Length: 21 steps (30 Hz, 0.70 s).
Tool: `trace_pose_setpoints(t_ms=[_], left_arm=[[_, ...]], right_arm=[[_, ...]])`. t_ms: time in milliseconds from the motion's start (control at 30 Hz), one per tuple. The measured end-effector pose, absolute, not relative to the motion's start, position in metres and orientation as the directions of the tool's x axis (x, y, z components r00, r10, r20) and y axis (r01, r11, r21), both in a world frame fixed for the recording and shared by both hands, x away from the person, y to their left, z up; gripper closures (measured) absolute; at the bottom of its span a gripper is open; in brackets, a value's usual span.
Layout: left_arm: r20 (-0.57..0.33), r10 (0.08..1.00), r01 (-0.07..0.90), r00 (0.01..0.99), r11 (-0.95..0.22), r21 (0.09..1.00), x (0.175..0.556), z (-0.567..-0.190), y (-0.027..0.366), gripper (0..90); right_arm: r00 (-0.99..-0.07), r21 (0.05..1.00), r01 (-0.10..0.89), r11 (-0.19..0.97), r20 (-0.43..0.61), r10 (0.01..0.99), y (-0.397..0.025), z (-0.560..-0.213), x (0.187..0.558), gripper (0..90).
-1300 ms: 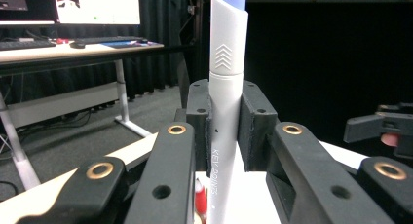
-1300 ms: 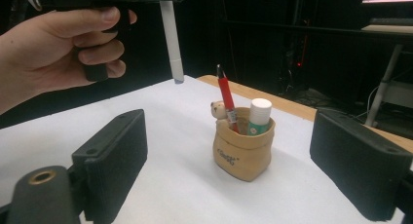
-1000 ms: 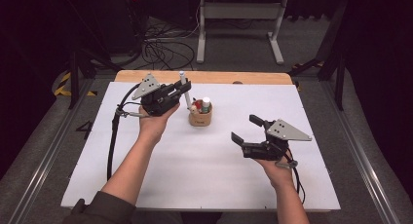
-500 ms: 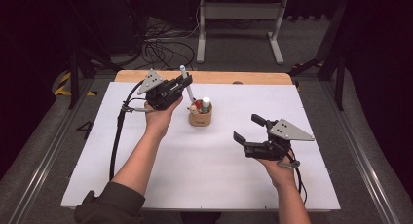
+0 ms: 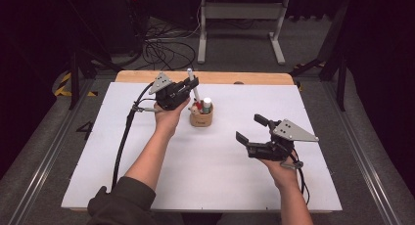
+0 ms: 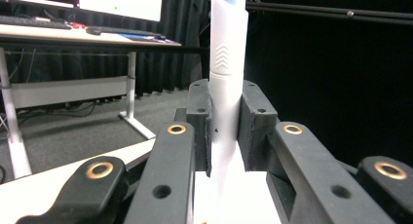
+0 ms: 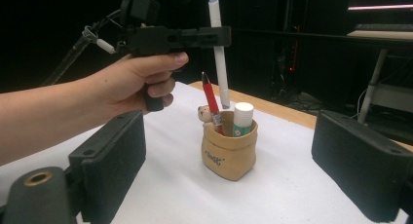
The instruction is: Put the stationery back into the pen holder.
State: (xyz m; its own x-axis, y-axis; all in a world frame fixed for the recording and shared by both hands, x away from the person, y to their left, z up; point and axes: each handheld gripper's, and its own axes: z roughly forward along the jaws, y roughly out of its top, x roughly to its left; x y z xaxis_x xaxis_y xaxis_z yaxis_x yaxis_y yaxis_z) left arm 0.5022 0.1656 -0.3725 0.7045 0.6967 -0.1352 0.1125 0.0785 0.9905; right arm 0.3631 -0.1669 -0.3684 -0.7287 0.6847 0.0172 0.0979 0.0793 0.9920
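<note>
My left gripper [image 5: 192, 83] is shut on a white marker [image 5: 193, 85], held upright just above a small tan pot [image 5: 201, 119] at the back middle of the white table. In the left gripper view the marker [image 6: 226, 83] stands clamped between the pads [image 6: 198, 121]. The right gripper view has the marker [image 7: 218, 48] hanging with its lower end over the pot [image 7: 229, 148], which holds a red pen [image 7: 209, 100], a white glue stick [image 7: 242, 118] and a small bear figure [image 7: 205, 115]. My right gripper [image 5: 248, 129] is open on the right, nothing between its jaws.
The white table sheet [image 5: 205, 176] ends in a wooden strip [image 5: 244, 78] at the back. Beyond it are a desk frame [image 5: 240, 19] and loose cables [image 5: 164, 51] on the floor. A black cable [image 5: 125, 137] trails from the left gripper along the forearm.
My left gripper has lifted the white marker up and slightly back, its lower end now above the pot's rim. The right gripper has stayed nearly still.
</note>
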Motion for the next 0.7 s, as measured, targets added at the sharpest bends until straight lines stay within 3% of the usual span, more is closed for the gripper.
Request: trace_pose_setpoints(t_ms=[700], left_arm=[[-0.165, 0.701, 0.193, 0.694, 0.04, 0.98, 0.511, -0.39, 0.164, 77.6]], right_arm=[[-0.733, 0.991, 0.103, 0.087, 0.016, 0.68, -0.165, -0.369, 0.363, 13.3]])
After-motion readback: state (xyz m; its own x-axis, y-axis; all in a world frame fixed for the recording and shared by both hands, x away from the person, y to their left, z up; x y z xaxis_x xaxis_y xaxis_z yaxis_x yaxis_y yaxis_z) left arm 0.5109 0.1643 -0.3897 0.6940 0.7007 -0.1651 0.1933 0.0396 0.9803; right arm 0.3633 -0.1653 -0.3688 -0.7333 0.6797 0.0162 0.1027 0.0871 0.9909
